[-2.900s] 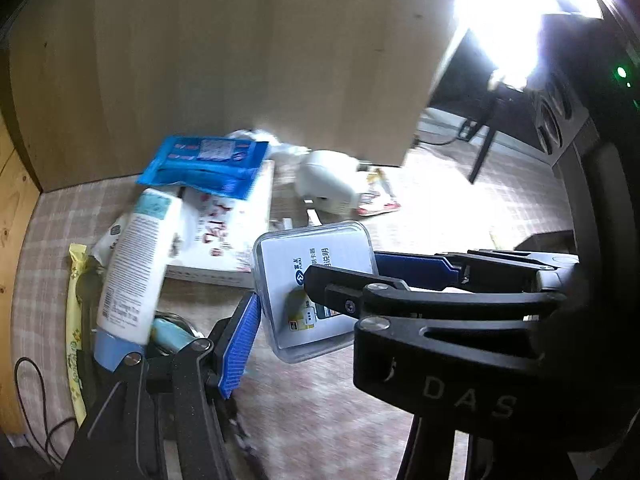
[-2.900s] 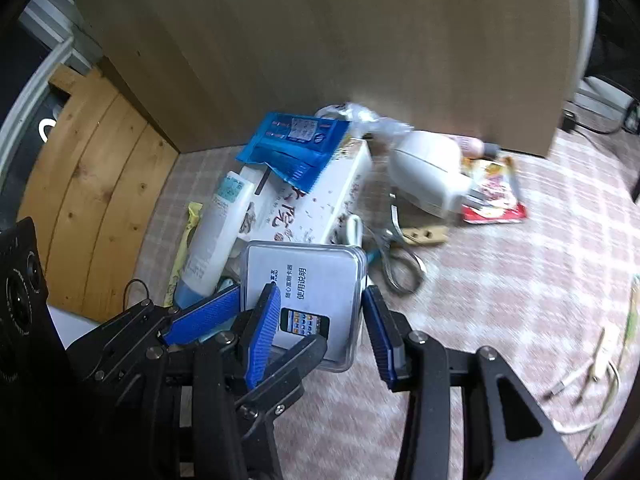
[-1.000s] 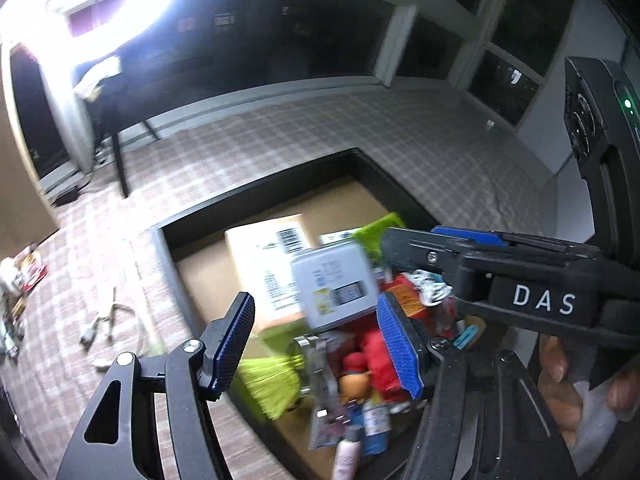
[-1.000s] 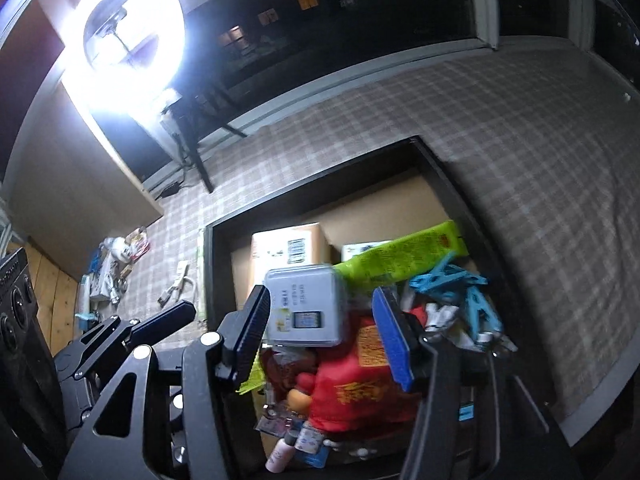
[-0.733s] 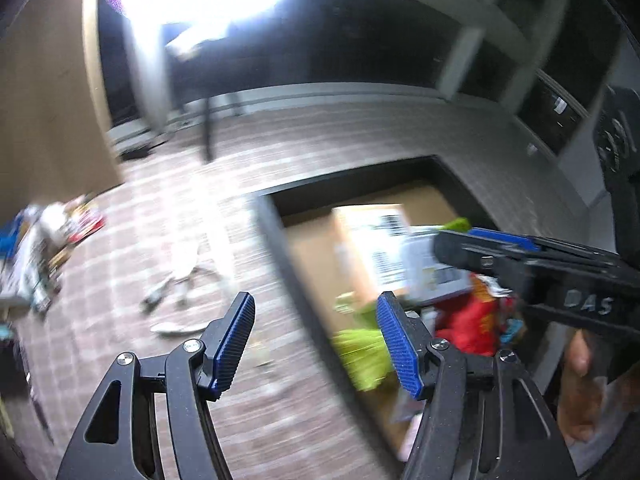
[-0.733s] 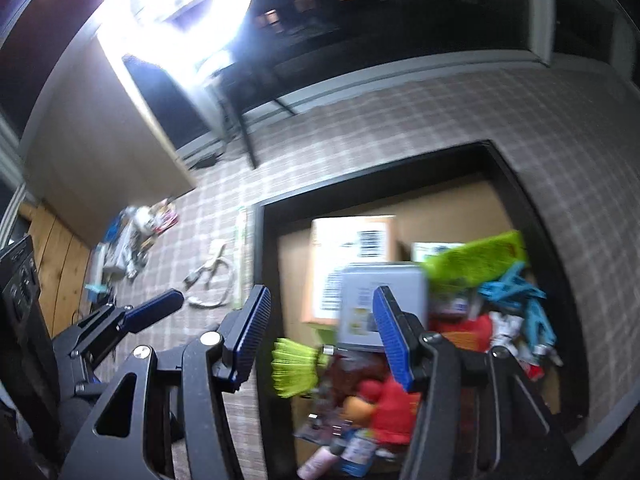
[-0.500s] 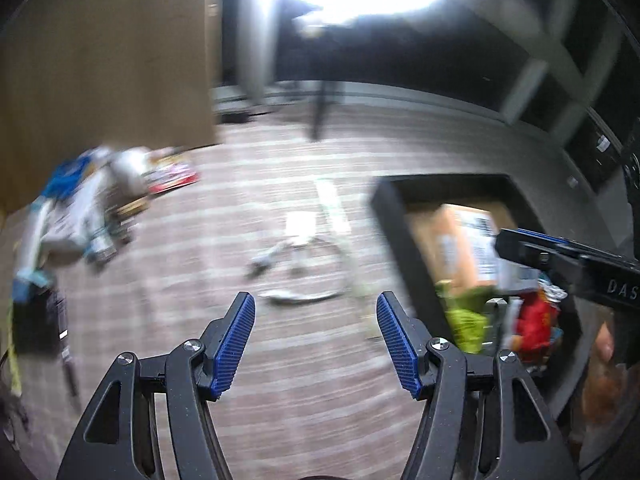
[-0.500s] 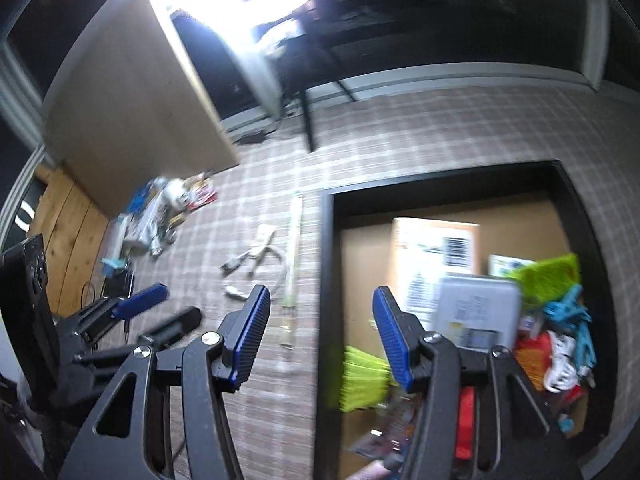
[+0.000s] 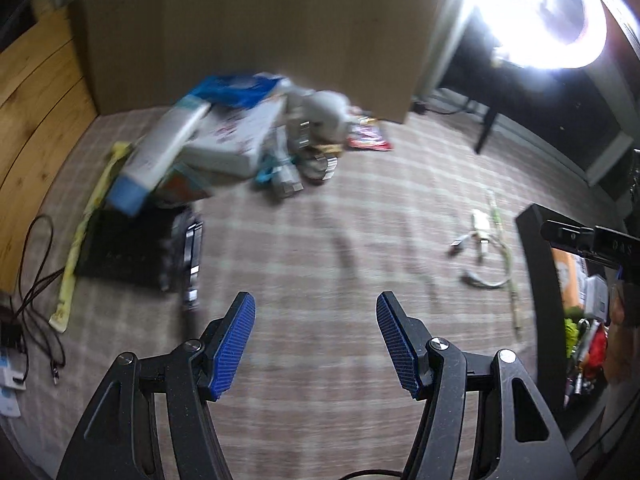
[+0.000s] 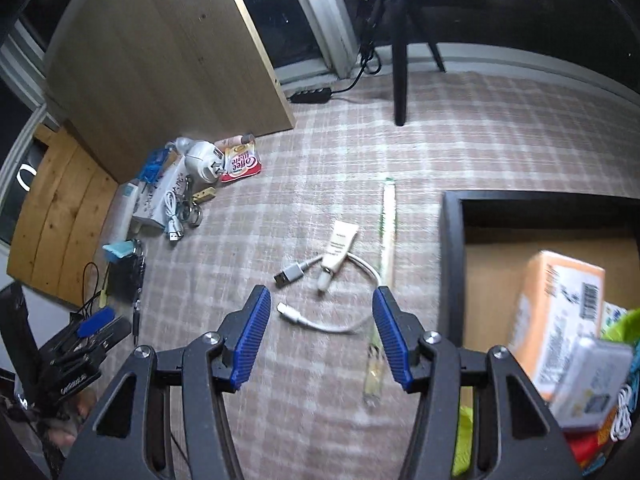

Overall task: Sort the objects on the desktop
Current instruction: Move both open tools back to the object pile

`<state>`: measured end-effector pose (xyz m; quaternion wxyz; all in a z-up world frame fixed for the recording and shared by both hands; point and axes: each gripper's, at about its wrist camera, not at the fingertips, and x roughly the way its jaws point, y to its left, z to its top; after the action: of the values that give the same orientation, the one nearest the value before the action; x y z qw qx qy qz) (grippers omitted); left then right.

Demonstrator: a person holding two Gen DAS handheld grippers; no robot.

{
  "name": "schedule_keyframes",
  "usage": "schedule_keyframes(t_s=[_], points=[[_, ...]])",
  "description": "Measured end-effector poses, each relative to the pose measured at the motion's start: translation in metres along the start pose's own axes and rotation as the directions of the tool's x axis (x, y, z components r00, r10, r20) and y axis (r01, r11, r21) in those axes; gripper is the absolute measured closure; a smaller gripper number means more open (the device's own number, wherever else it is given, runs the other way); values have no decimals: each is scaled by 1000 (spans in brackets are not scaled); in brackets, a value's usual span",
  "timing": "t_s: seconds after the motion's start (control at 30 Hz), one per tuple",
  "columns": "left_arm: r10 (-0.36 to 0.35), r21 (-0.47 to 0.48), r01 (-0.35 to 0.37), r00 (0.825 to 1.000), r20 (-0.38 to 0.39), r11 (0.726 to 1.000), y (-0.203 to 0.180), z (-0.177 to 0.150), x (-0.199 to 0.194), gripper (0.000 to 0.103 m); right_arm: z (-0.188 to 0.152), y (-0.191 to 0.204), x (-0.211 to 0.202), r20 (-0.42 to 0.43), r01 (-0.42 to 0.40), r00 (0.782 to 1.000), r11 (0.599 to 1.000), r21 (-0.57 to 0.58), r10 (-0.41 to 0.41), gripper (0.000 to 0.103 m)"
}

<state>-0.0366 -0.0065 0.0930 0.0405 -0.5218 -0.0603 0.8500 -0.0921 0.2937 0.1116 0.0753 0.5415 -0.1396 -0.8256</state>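
We count one white USB cable [image 10: 320, 312] and one black-walled storage box [image 10: 450, 264]. Our left gripper [image 9: 316, 340] and right gripper [image 10: 318, 334] angle downward, jaws spread, empty.

- Ahead of your left tool, a wood panel [image 9: 248, 32] stands on the checked cloth [image 9: 320, 240].
- A ring light [image 9: 552, 12] glares upper right.

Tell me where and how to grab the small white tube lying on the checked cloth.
Grip the white tube across its flat upper body, coming straight down from above. It lies flat, and its cap end rests on the white cable, so stay clear of that end.
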Motion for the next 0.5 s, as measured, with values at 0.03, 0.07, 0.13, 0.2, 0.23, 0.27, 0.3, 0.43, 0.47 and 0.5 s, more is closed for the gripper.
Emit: schedule_keyframes(t_s=[0.03, 0.07, 0.13, 0.2, 0.23, 0.27, 0.3, 0.43, 0.47, 0.5], points=[[2, -15, -2, 1000, -6, 1000, 9, -1, 2, 43, 4, 0, 7, -14, 2, 1000, 1000, 6, -2, 53], [5, -31, -6, 1000, -14, 1000, 16, -2, 6, 43, 8, 0, 17, -33, 5, 999, 1000, 16, -5, 56], [14, -44, -15, 1000, -24, 999, 24, -3, 10, 43, 14, 0, 30, -55, 5, 998, 1000, 23, -4, 60], [21, -56, -23, 999, -34, 998, 32, -4, 15, 43, 20, -1, 45, -73, 10, 997, 999, 32, -8, 60], [24, -63, -27, 999, -38, 998, 35, -5, 18, 43, 22, -3, 50, -81, 13, 997, 999, 40, -10, 60], [26, -67, -28, 999, -42, 997, 39, -5, 20, 43, 25, -4, 56, -88, 19, 996, 999, 48, -15, 61], [26, -73, -29, 999, -46, 997, 42, -5, 23, 43, 28, -6, 62, -93, 28, 995, 998, 53, -23, 62], [34, -96, -40, 997, -63, 995, 55, -5, 34, 43, 38, -9, 77, -106, 71, 992, 996, 49, -66, 64], [35, -103, -42, 997, -66, 994, 58, -5, 36, 43, 39, -10, 80, -107, 84, 991, 995, 46, -78, 64], [37, -110, -44, 997, -68, 993, 61, -5, 38, 43, 41, -10, 82, -108, 98, 990, 994, 41, -93, 65]])
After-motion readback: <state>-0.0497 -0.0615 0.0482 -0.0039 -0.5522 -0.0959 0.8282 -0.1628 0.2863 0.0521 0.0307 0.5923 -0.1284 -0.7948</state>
